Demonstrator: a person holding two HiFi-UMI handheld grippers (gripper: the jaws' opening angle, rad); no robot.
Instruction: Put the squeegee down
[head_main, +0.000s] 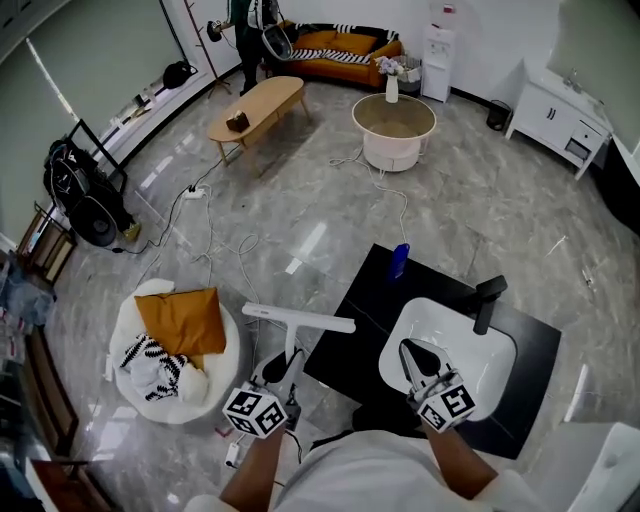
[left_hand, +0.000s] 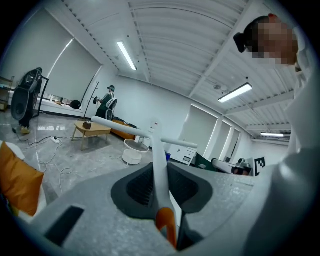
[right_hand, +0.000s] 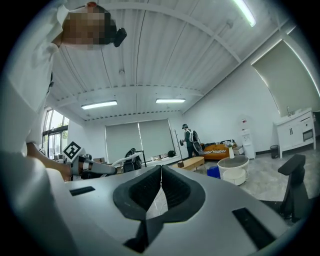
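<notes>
The squeegee is white, with a long T-shaped blade and an orange end on its handle. My left gripper is shut on the handle and holds the blade out ahead, above the floor left of the black counter. In the left gripper view the handle runs up between the dark pads, and the blade spans the view. My right gripper hangs over the white basin, shut with nothing in it. Its fingertips meet in the right gripper view.
A black tap stands at the basin's far side, and a blue bottle at the counter's far edge. A white round seat with an orange cushion lies to the left. Cables trail over the floor. A round table, a wooden table and a person are far off.
</notes>
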